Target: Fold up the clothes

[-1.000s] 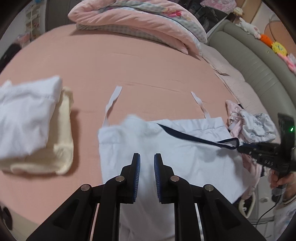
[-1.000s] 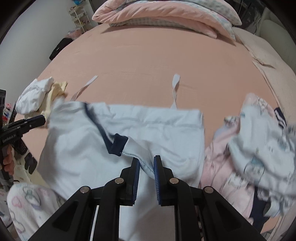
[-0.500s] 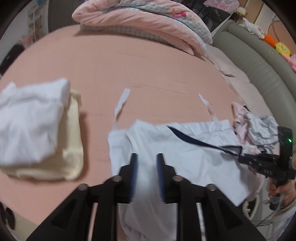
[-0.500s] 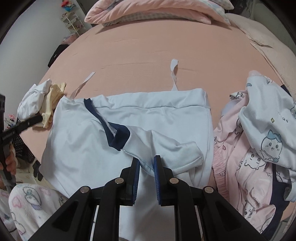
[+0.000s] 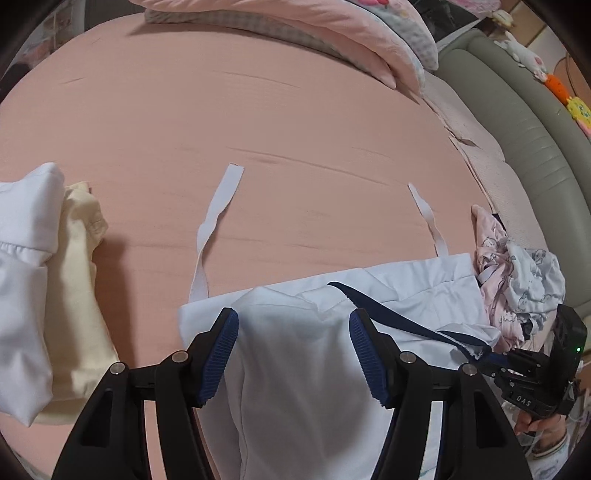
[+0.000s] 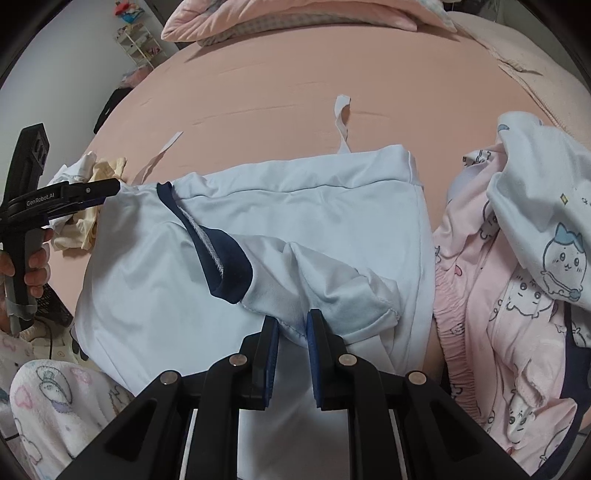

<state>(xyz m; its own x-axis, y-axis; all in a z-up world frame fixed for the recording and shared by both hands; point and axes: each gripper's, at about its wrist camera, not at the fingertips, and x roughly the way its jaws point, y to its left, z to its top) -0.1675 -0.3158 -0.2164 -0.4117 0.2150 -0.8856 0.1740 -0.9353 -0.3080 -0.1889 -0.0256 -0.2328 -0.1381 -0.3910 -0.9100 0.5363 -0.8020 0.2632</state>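
Opening left gripper (image 5: 293, 350): its jaws were spreading apart, with a fold of the pale blue garment (image 5: 306, 369) lying between the pads but not pressed by them.
Right gripper (image 6: 291, 350): nearly closed, pinching a bunched edge of the garment beside the navy band (image 6: 225, 266).
Garment place: it lay spread on the pink bed (image 5: 258, 122), at the near edge, between the folded stack (image 5: 33, 280) on the left and the loose heap (image 6: 517, 277) on the right.
Straps: two white straps (image 5: 218, 218) ran from the garment's far edge up the sheet, well apart from each other.
Change, left: a second before, the left pads stood almost together over the garment; since then they had parted wide and the gripper sat lower and closer to the cloth.
Change, right: the right gripper's grip was unchanged, and the garment that had been lifted and blurred lay flat on the bed.
Count, folded: two pieces in the stack, a white one on a cream one.
Count, heap: pink and white cartoon-print pieces; their number could not be told.
Count, bedding: pillows or quilts (image 5: 295, 26) were piled at the far end; their number was unclear.
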